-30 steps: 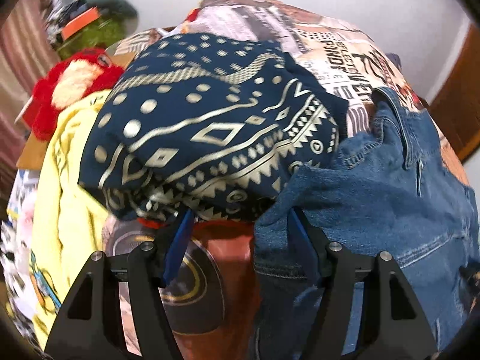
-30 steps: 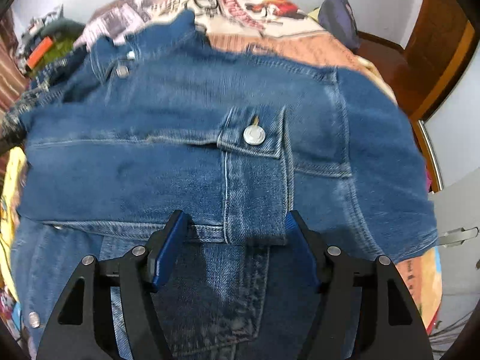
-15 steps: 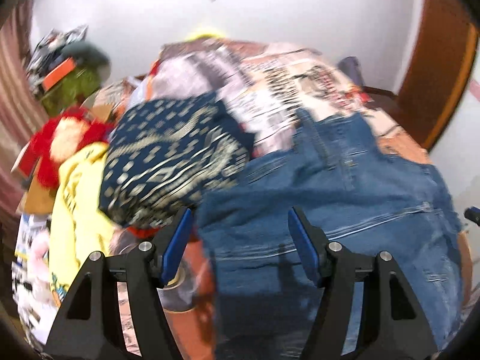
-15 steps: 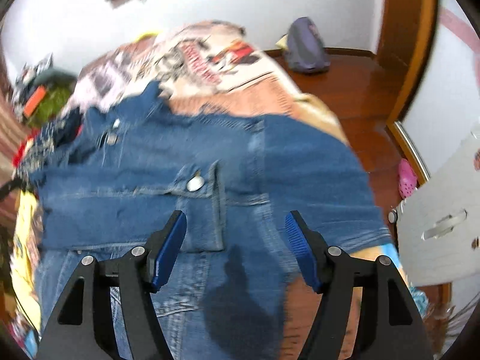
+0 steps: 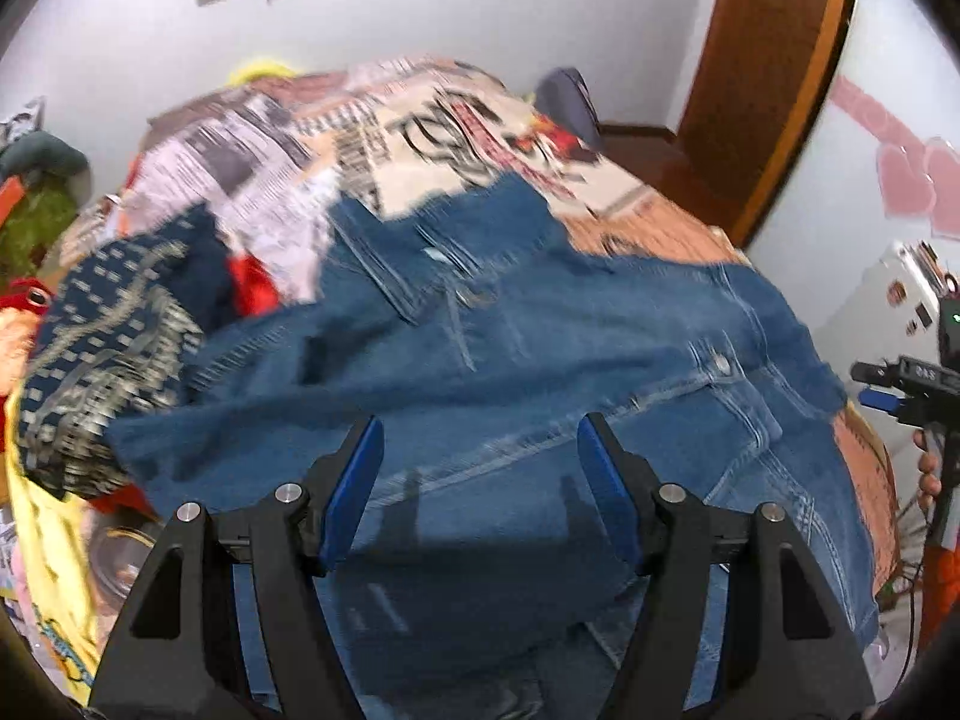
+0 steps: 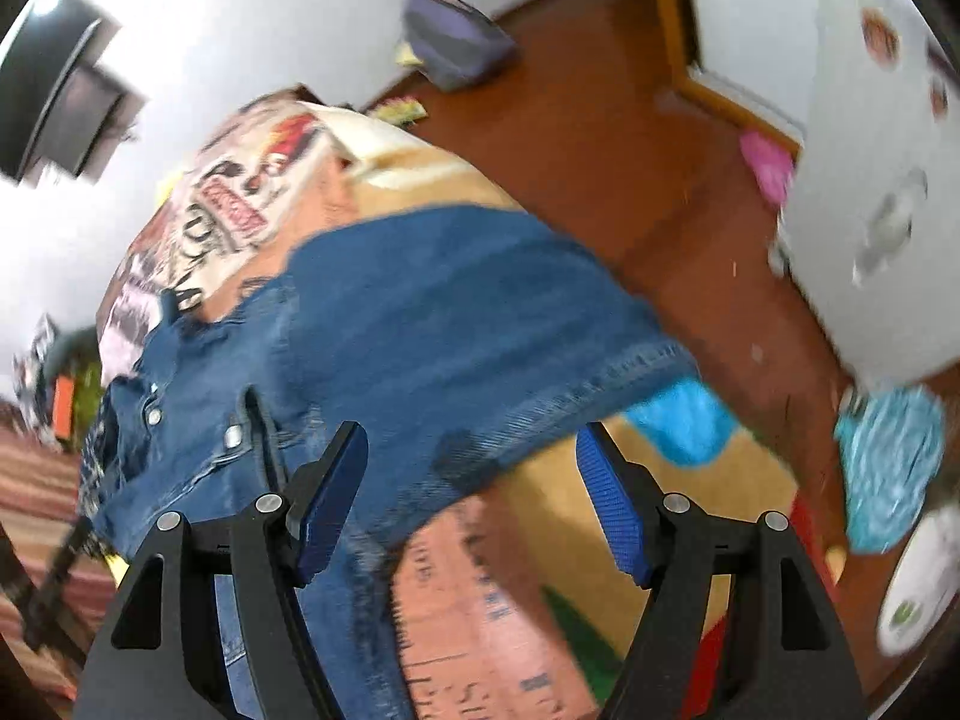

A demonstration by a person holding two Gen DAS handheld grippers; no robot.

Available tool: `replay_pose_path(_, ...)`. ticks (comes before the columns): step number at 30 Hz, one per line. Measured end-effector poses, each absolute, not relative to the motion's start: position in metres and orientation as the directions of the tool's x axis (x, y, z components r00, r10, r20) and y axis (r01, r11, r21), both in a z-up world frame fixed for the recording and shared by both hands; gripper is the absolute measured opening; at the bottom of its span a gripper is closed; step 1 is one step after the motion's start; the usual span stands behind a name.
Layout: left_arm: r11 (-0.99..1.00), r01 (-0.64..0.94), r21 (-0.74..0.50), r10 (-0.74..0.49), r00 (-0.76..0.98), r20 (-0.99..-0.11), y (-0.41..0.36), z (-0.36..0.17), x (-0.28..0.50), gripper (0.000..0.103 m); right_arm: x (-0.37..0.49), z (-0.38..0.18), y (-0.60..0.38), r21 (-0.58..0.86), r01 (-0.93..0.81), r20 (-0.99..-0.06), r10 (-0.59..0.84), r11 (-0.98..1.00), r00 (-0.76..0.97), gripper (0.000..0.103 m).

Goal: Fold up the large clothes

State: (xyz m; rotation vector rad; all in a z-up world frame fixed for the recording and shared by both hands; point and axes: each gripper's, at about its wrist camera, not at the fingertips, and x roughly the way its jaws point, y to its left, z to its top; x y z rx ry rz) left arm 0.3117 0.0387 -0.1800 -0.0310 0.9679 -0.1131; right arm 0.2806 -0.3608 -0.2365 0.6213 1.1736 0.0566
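A blue denim jacket (image 5: 540, 372) lies spread over the bed's printed cover (image 5: 432, 138). My left gripper (image 5: 480, 450) hovers open above the jacket's middle, its blue pads clear of the cloth. My right gripper (image 6: 471, 456) hangs over the jacket's right hem (image 6: 540, 414) at the bed's edge; its jaws are opening and nothing is pinched between them. The jacket (image 6: 390, 330) fills the middle of the right wrist view. At the right edge of the left wrist view the other gripper (image 5: 900, 390) shows, held by a hand.
A navy patterned garment (image 5: 102, 336), a red cloth and a yellow garment (image 5: 54, 546) lie piled left of the jacket. Beyond the bed's right side are a brown floor (image 6: 630, 150), a purple bag (image 6: 450, 42), a white cabinet (image 6: 870, 180) and a turquoise cloth (image 6: 888, 468).
Both grippers have drawn back and swung to the right. The left view went from the navy garment to the whole jacket. The right view rolled and now looks over the hem and floor.
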Motion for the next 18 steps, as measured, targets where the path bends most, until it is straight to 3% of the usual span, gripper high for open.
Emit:
replay_pose_path(8,0.99,0.054,-0.133,-0.142,0.489,-0.86,0.033,-0.214,0.32,0.066,0.302,-0.268,-0.385,0.587,0.401,-0.799,0.423,0.703,0.428,0.071)
replay_pose_path(14,0.989,0.026,-0.143,-0.138,0.481,-0.866,0.042,-0.22,0.319,0.066,0.326,-0.277,-0.379,0.509,0.451,-0.847,0.334,0.733,0.414,0.069)
replay_pose_path(16,0.989,0.018,-0.145,-0.135,0.484,-0.864,0.046,-0.219,0.317,0.066,0.33,-0.272,-0.376,0.48,0.457,-0.858,0.293,0.749,0.421,0.06)
replay_pose_path(18,0.99,0.008,-0.143,-0.129,0.487,-0.864,0.049,-0.218,0.314,0.066,0.332,-0.261,-0.375,0.443,0.462,-0.868,0.239,0.768,0.435,0.041)
